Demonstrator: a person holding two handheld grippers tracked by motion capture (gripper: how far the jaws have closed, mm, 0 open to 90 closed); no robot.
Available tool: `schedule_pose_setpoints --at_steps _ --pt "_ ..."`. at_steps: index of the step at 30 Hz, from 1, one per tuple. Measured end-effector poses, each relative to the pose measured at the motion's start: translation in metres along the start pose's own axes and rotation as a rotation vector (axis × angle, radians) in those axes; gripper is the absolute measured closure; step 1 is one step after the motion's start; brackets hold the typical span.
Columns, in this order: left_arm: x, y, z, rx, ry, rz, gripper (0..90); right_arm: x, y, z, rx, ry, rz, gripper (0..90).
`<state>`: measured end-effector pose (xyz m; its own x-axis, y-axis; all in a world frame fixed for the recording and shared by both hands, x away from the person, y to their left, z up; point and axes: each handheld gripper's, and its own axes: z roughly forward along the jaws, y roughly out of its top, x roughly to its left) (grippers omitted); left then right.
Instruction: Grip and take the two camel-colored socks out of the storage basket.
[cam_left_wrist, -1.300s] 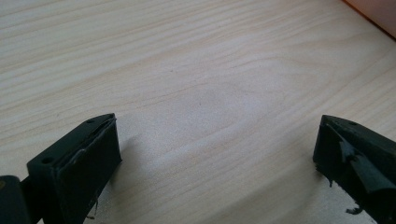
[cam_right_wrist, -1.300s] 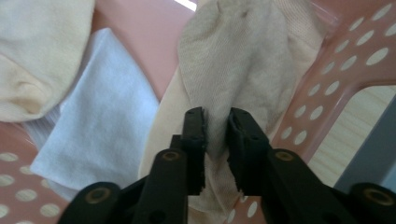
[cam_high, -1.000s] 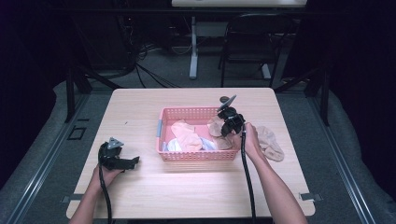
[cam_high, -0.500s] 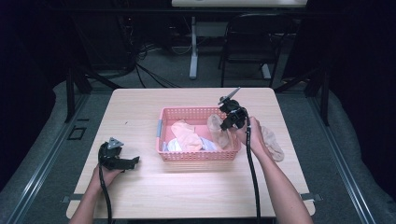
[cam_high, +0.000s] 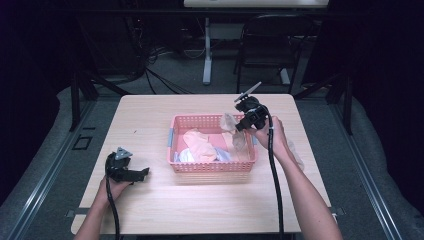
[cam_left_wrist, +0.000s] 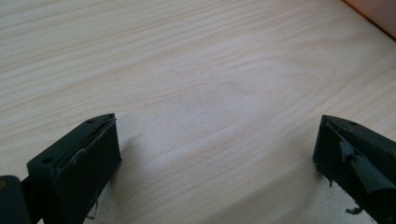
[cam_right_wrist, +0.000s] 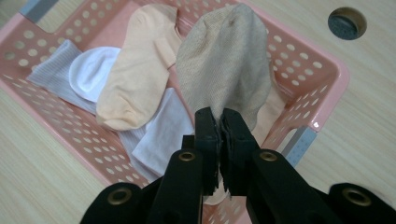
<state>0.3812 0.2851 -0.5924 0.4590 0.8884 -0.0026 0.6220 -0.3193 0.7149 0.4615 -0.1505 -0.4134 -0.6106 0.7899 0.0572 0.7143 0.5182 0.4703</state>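
Right gripper (cam_right_wrist: 219, 126): jaws pinching tan sock (cam_right_wrist: 224, 65), hanging over pink basket (cam_right_wrist: 327, 70) | Left gripper (cam_left_wrist: 215, 154): jaws spread, resting on table (cam_left_wrist: 187, 70), well apart from basket.

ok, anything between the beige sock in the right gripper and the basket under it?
Nothing visible. The right gripper is shut on the beige sock, which hangs over the pink basket; below lie the peach sock and white socks.
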Motion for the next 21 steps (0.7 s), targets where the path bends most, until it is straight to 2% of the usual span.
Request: schedule_pose_setpoints --at_steps 4,17,21 --pt "0.0 0.0 0.0 -0.002 0.003 -0.002 0.4 0.002 0.003 -0.007 -0.018 -0.009 -0.004 86.7" --pt "0.0 0.0 0.0 0.0 0.001 -0.002 0.4 0.008 0.008 -0.027 -0.057 0.003 -0.02 86.7" --pt "0.0 0.0 0.0 0.0 0.001 -0.001 0.4 0.007 0.007 -0.036 -0.072 0.006 -0.021 86.7"
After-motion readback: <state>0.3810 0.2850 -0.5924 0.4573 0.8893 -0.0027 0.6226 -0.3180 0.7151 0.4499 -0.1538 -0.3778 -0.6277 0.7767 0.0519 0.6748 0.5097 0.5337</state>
